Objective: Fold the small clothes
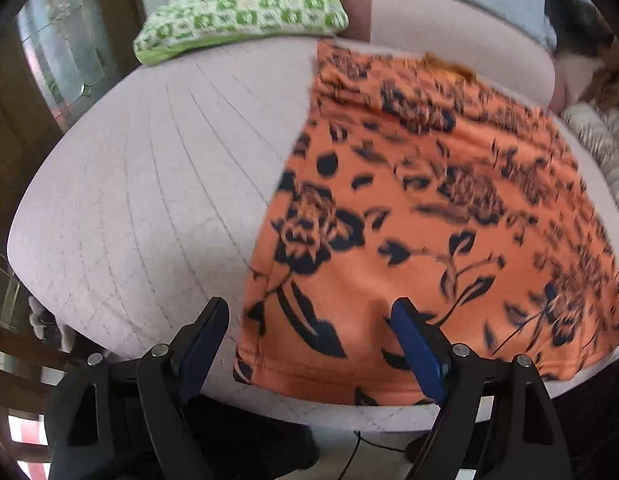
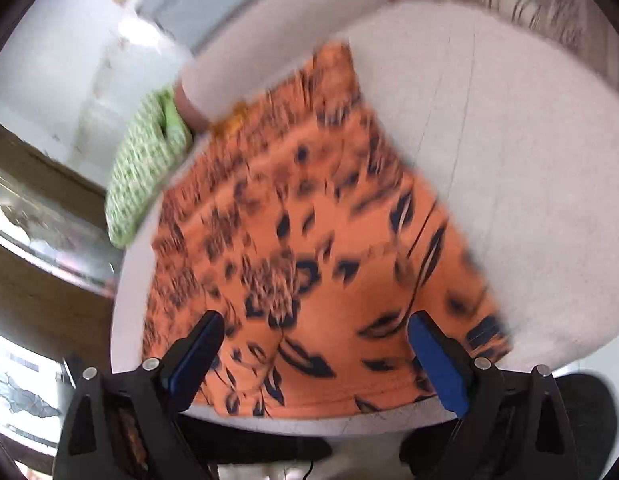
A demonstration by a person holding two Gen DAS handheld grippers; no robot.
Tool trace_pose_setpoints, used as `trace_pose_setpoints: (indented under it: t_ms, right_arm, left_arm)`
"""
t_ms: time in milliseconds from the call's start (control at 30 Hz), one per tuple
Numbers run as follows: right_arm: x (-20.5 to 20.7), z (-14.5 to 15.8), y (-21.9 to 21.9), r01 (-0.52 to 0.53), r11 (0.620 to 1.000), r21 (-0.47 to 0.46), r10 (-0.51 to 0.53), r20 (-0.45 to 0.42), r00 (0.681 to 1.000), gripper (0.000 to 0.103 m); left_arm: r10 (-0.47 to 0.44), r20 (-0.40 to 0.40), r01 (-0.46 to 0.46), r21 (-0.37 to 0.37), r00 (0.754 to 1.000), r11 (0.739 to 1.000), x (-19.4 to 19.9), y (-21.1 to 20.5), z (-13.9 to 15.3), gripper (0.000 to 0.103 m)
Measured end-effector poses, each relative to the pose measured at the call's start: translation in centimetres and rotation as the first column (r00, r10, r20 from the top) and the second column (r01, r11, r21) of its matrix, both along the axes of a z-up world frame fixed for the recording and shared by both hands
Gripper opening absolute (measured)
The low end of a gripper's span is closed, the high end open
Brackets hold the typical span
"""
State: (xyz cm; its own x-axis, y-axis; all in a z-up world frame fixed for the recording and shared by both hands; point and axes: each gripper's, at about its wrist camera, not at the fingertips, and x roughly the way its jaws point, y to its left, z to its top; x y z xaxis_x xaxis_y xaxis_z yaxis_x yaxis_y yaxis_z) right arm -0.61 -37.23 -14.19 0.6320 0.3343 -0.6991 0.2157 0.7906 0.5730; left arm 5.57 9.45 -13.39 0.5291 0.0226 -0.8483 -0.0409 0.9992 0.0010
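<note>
Both grippers, left gripper (image 1: pixel 309 320) and right gripper (image 2: pixel 315 332), are hovering spread wide and empty over the orange floral garment (image 1: pixel 429 220) lying flat on the table (image 1: pixel 149 180), lining up for the near hem.

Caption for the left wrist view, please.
Open left gripper above the near edge of an orange floral garment on a pale cushion.

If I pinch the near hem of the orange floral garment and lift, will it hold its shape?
Probably not. The orange floral garment lies flat and thin on the round table, so it likely droops from one pinch point. Its stitched hem looks thicker and easier to grip. Both tongs, left and right, are open.
</note>
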Motion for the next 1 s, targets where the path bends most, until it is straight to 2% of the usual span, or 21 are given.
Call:
trace_pose_setpoints:
  t_ms: [100,200,267,367,433,533,700,733,767,800,833,867,933,1000]
  right_arm:
    - [0.3,-0.4,-1.7,0.035,0.996,-0.087,-0.040,-0.051,0.998,0.095]
    - [0.6,-1.9,-2.9,0.047,0.996,-0.075,-0.055,-0.107,0.993,0.095]
    - [0.5,-2.6,-3.0,0.033,0.997,-0.069,-0.041,-0.122,0.992,0.095]
    - [0.0,-3.5,-3.3,-0.001,1.000,-0.005,0.000,-0.130,0.992,0.094]
    - [-0.6,-3.6,-3.0,-0.023,1.000,-0.001,0.023,-0.118,0.993,0.085]
    - [-0.8,-3.7,-3.4,-0.026,1.000,-0.011,0.025,-0.115,0.993,0.084]
    - [-0.4,-4.1,-3.6,-0.038,0.999,-0.006,0.037,-0.122,0.992,0.082]
    - [-0.3,-4.0,-3.4,-0.048,0.999,0.001,0.048,-0.115,0.992,0.077]
    - [-0.3,-3.9,-3.2,-0.068,0.997,0.025,0.070,-0.108,0.992,0.066]
    - [-0.3,-3.6,-3.1,-0.079,0.997,0.027,0.081,-0.106,0.991,0.062]
    - [-0.4,-3.4,-3.0,-0.084,0.996,0.018,0.085,-0.101,0.991,0.061]
    - [-0.3,-3.3,-2.9,-0.091,0.996,0.011,0.092,-0.096,0.991,0.061]
    - [-0.1,-3.8,-3.1,-0.085,0.996,0.007,0.085,-0.112,0.990,0.061]
    - [0.1,-4.7,-3.6,-0.056,0.997,0.047,0.062,-0.136,0.989,0.062]
  left_arm:
    - [-0.027,0.058,0.027,-0.003,0.998,1.000,0.2,-0.7,1.2,0.084]
    - [-0.067,0.039,0.066,0.030,0.997,0.997,0.7,-2.0,0.8,0.084]
    - [-0.050,0.052,0.047,0.055,0.997,0.997,0.5,-2.2,0.6,0.084]
    - [-0.025,0.058,0.023,0.033,0.998,0.999,0.4,-1.3,0.8,0.084]
    - [0.006,0.059,-0.008,0.036,0.998,0.999,0.1,-0.1,1.0,0.084]
    - [0.032,0.036,-0.033,0.020,0.999,0.999,-0.3,1.5,0.6,0.084]
    - [0.072,-0.073,-0.073,-0.016,0.995,0.997,-0.5,3.3,-1.9,0.084]
    - [0.070,-0.089,-0.074,-0.037,0.994,0.997,-0.5,3.5,-2.2,0.083]
    - [0.069,-0.089,-0.074,-0.050,0.994,0.996,-0.6,3.5,-2.2,0.076]
    - [0.067,-0.079,-0.072,-0.059,0.995,0.996,-0.7,3.5,-2.0,0.070]
    - [0.063,-0.071,-0.068,-0.069,0.995,0.995,-0.8,3.5,-1.8,0.059]
    - [0.059,-0.067,-0.064,-0.077,0.996,0.995,-0.8,3.5,-1.6,0.056]
    - [0.057,-0.084,-0.065,-0.094,0.995,0.993,-0.6,3.6,-2.0,0.056]
    - [0.058,-0.083,-0.066,-0.096,0.995,0.993,-0.5,3.7,-2.2,0.056]
